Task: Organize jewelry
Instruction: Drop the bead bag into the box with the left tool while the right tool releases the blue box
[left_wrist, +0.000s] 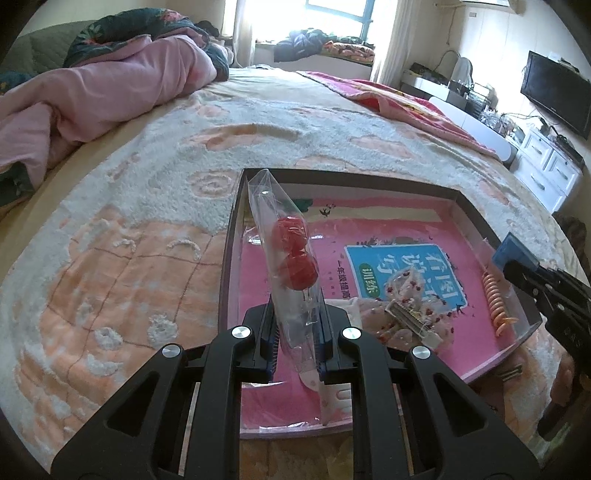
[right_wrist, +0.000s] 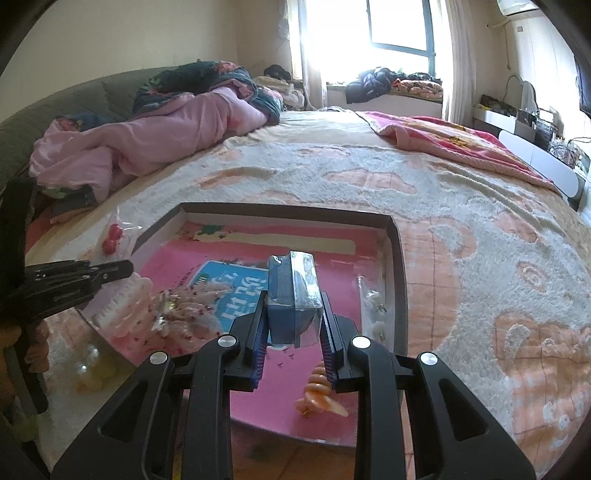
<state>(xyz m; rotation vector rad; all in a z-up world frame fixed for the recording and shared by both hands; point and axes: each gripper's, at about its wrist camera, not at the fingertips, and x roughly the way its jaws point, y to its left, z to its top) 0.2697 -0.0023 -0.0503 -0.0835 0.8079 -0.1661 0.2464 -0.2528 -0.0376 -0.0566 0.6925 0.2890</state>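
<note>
Left wrist view: a clear bag (left_wrist: 291, 258) containing red beads is clamped by the nearly closed left gripper (left_wrist: 297, 343), above the tray (left_wrist: 343, 177) on the bed.

Right wrist view: a small blue box (right_wrist: 291, 299) is pinched between the narrowly spaced pads of the right gripper (right_wrist: 293, 350), above the same tray (right_wrist: 280, 208).

Box (left_wrist: 466, 206) on bed (left_wrist: 147, 184), book (left_wrist: 406, 273) inside it, quilt (left_wrist: 92, 92) behind.

The shallow box (left_wrist: 369, 184) on the bed (left_wrist: 147, 221) is viewed closely, obliquely downward, from its near edge by both wrist cameras.
</note>
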